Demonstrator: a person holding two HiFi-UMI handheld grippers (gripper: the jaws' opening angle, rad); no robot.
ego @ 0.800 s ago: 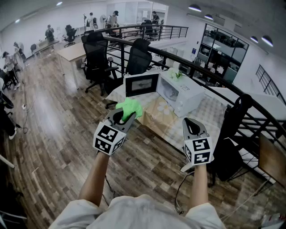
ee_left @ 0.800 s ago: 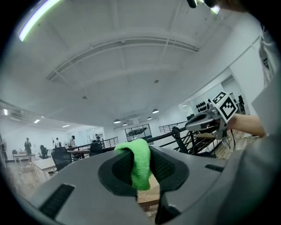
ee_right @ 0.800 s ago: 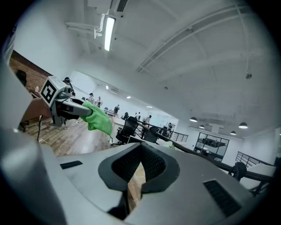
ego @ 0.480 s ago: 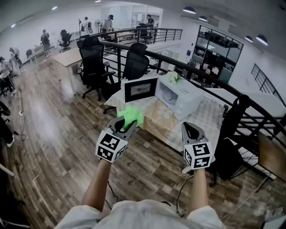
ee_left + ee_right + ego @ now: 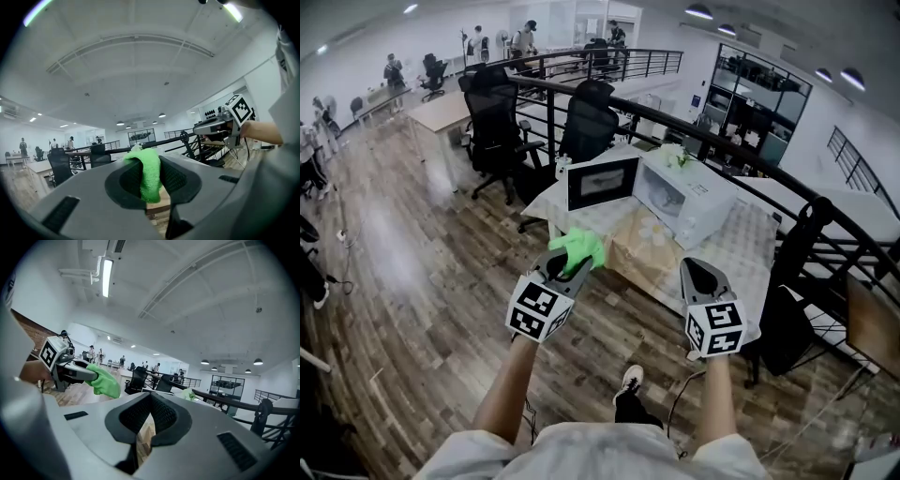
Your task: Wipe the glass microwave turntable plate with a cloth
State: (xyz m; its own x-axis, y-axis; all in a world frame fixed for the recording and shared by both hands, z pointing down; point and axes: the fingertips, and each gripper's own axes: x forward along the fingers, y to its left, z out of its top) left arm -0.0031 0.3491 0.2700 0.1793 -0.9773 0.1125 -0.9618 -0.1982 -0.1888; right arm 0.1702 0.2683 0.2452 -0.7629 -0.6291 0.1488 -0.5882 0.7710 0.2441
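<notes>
microwave (image 5: 694, 202) interior tiny, turntable plate indiscernible (too far)

Your cloth (image 5: 577, 249) is a fuzzy, matt green weave. On your right gripper (image 5: 151, 401) the fingers (image 5: 165, 417) carry ribbed matt black pads in smooth grey plastic. The floor (image 5: 422, 272) is wood plank with a faint sheen; the microwave (image 5: 698, 187) smooth white.

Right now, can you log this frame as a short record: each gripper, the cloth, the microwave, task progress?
left gripper: jaws shut on the green cloth
right gripper: jaws together, nothing between them
microwave: on the table, door open
glass plate: cannot make out
progress: person stands short of the table; wiping not begun
</notes>
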